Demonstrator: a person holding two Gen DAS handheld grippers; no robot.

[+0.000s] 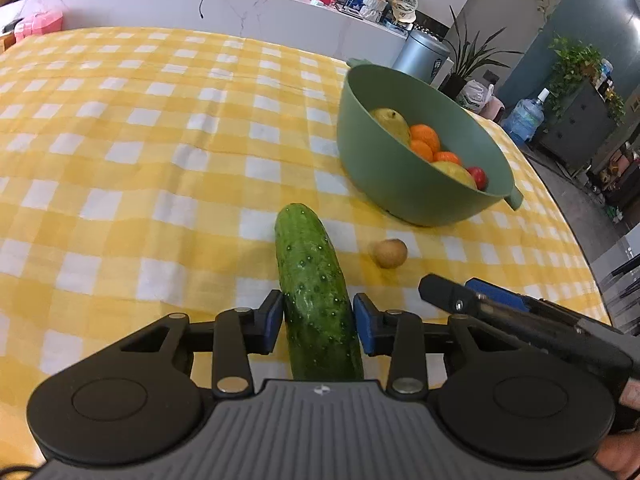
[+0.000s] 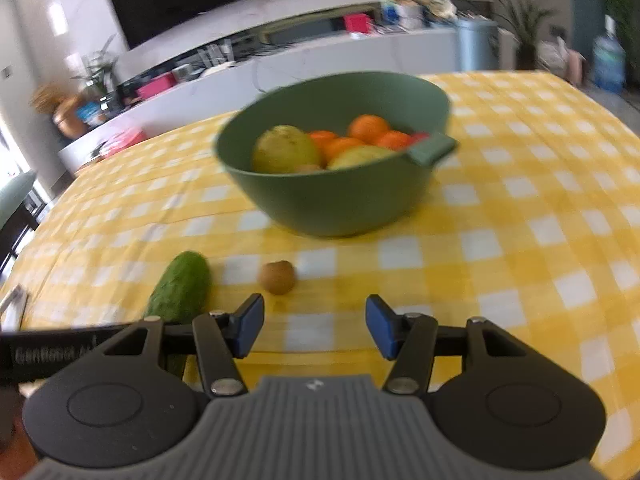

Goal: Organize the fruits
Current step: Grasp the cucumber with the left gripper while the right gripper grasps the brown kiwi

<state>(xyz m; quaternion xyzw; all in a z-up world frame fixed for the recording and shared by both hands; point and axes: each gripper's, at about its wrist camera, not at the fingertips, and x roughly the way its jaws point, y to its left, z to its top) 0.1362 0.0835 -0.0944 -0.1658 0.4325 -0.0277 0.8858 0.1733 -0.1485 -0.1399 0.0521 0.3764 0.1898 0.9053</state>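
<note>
Just one cucumber (image 1: pixel 316 300), one bowl (image 1: pixel 384 184).

left gripper (image 1: pixel 319 322): angled down, blue pads against both sides of the cucumber (image 1: pixel 312 292) | right gripper (image 2: pixel 315 326): angled down, jaws apart, nothing between them, just right of left gripper

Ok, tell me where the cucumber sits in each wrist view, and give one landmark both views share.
Left wrist view: the cucumber runs up the lower centre, between the blue pads of the left gripper, its far end pointing up the picture.
Right wrist view: the cucumber lies at lower left, partly hidden behind the gripper body.
Shared landmark: the green bowl of fruit, with the small brown fruit between cucumber and bowl.
</note>
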